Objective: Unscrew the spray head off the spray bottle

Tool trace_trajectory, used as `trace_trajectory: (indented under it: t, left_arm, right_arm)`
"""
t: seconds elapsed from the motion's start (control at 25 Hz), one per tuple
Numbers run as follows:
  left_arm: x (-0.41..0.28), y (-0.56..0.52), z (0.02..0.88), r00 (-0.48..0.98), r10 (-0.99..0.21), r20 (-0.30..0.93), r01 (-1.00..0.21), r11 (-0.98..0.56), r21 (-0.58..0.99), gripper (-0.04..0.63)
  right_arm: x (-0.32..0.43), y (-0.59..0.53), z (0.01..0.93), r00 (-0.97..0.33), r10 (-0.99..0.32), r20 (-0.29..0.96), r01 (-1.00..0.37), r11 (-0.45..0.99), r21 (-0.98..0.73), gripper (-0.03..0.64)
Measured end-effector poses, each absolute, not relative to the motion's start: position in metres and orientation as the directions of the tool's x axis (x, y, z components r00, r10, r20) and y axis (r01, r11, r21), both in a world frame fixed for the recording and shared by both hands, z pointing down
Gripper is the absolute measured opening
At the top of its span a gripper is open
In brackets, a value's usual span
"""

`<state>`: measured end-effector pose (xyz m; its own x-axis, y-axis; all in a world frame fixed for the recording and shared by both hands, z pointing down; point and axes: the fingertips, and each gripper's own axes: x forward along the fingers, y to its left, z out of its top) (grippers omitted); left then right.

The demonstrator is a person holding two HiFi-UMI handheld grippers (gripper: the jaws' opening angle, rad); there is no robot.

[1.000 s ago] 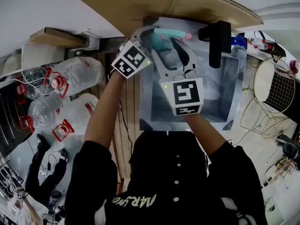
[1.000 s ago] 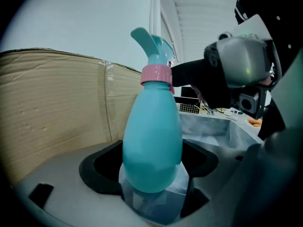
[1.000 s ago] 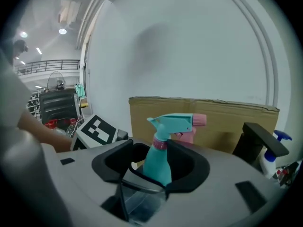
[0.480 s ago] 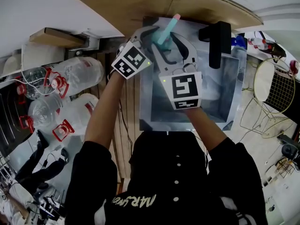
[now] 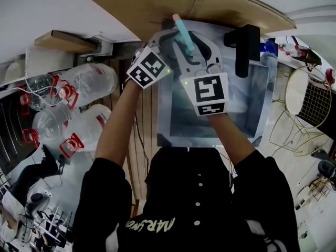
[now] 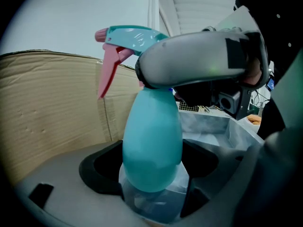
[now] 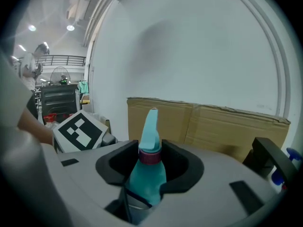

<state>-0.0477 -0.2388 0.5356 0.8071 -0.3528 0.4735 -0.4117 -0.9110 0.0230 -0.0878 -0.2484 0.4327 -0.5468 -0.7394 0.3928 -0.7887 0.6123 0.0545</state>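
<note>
Spray bottle [image 6: 152,145] is pinched at its body by your left fingers [image 6: 97,169]; your right fingers [image 7: 182,167], tilted slightly downward, have just been closing and now grip the spray head [image 7: 151,134].

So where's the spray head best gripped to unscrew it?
By the round dark-pink collar under the spray head, coming in level from its two sides, as the right claw, its jaws just closing, has it. The trigger sticks out unevenly to one side; the left claw holds the bottle.
</note>
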Motion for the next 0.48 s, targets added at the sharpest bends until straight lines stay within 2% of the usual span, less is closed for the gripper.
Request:
trace_trajectory:
  t: [0.48]
  left_arm:
    - [-0.0460, -0.2393, 0.5361, 0.804, -0.357, 0.475, -0.416, -0.909, 0.022, 0.393]
  right_arm:
    - [-0.0886, -0.2475, 0.4257, -0.649, -0.693, 0.314, -0.706, 0.702, 0.090, 0.153]
